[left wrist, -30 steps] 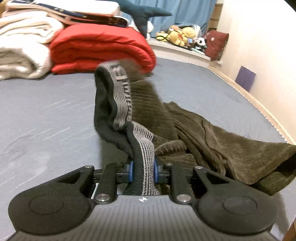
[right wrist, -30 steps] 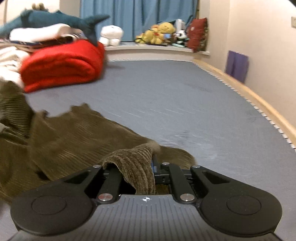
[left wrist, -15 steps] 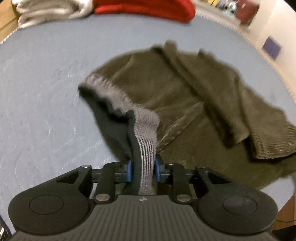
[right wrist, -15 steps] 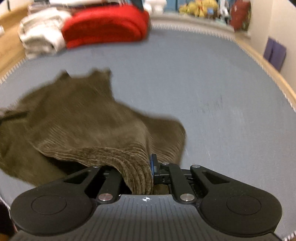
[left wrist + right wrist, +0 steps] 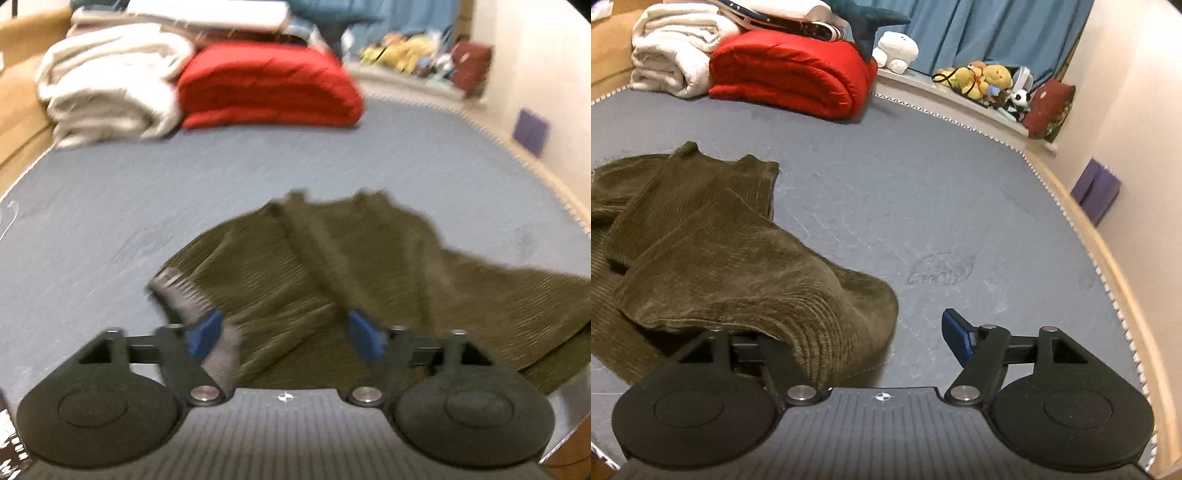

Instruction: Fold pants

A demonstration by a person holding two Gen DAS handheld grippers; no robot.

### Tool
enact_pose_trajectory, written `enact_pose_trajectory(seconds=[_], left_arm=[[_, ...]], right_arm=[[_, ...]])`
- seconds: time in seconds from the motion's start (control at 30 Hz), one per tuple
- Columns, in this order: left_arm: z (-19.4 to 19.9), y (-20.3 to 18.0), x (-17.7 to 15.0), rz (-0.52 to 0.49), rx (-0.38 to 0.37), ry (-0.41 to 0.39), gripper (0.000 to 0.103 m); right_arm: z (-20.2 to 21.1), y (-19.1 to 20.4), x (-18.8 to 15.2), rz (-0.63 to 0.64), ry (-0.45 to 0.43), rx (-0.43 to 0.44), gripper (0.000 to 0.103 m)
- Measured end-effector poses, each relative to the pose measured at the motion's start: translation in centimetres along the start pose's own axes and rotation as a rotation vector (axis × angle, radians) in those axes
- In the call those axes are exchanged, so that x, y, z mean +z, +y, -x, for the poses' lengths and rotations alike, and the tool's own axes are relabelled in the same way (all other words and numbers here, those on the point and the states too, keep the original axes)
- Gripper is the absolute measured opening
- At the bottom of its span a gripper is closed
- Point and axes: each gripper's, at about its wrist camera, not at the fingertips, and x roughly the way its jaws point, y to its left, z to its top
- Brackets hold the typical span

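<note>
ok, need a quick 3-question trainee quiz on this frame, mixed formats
1. True or false: the left gripper is clamped on the grey waistband.
2. The olive corduroy pants lie on: A) grey mattress B) wooden floor C) red folded quilt.
3. Fill in: the pant-leg fabric is draped over the right gripper's ____ finger, as seen in its own view.

Key: 1 false (jaws open, just released). 2 A. 3 left.

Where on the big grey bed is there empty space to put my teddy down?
The widest bare patch of the grey bed lies between the brown pants and the wooden edge by the wall. Another bare strip runs between the pants and the red blanket. It is crowded along the back, with the red blanket, white blanket and stuffed toys.
</note>
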Motion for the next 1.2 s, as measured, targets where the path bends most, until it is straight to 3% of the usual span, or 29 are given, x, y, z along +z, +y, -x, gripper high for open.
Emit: enact_pose_trajectory(seconds=[0.1,0.17,0.23,0.4,0.57,0.73,0.8,0.97,1.07,1.13,1.2], left_arm=[[-1.2,-2.6,-1.2,-0.033,-0.038,-0.091,0.087],[-3.6,-4.2,-0.9,-0.039,-0.025,0.000,0.087],[-4.5,-4.6,-0.5,-0.009,-0.081,0.004,0.087],[-5.5,-5.6,0.2,-0.044,-0.063,0.012,0.087],[-7.1,-5.3,-0.1,-0.028,-0.092,0.073,0.087],[-7.4,-5.3,-0.6,-0.025,-0.086,0.080,0.088],[-7.3,-4.9,-0.5,-0.015,-0.079,0.078,0.089],[-7.3,-4.1,-0.4,0.000,-0.062,0.082,0.090],[-7.4,-4.0,-0.5,-0.002,-0.053,0.090,0.091],[-7.4,-4.0,-0.6,-0.006,-0.050,0.095,0.091],[-7.5,-4.0,-0.6,-0.008,-0.049,0.100,0.091]], right_arm=[[-2.2,-1.6,-0.5,0.007,0.056,-0.049,0.083],[-3.5,-2.8,-1.5,0.003,0.120,-0.040,0.085],[-4.4,-3.8,-2.9,0.023,0.168,-0.049,0.085],[-6.2,-5.3,-5.6,-0.034,0.223,0.043,0.088],[-7.2,-8.1,-6.7,-0.250,0.237,0.171,0.088],[-9.2,-12.2,-8.3,-0.696,0.253,0.408,0.087],[-9.5,-13.5,-9.3,-0.848,0.241,0.476,0.081],[-10.0,-16.2,-10.7,-1.039,0.241,0.419,0.081],[-11.2,-16.4,-12.0,-1.154,0.303,0.343,0.081],[-11.7,-15.7,-12.3,-1.167,0.343,0.304,0.081],[-12.2,-14.6,-11.9,-1.087,0.384,0.235,0.081]])
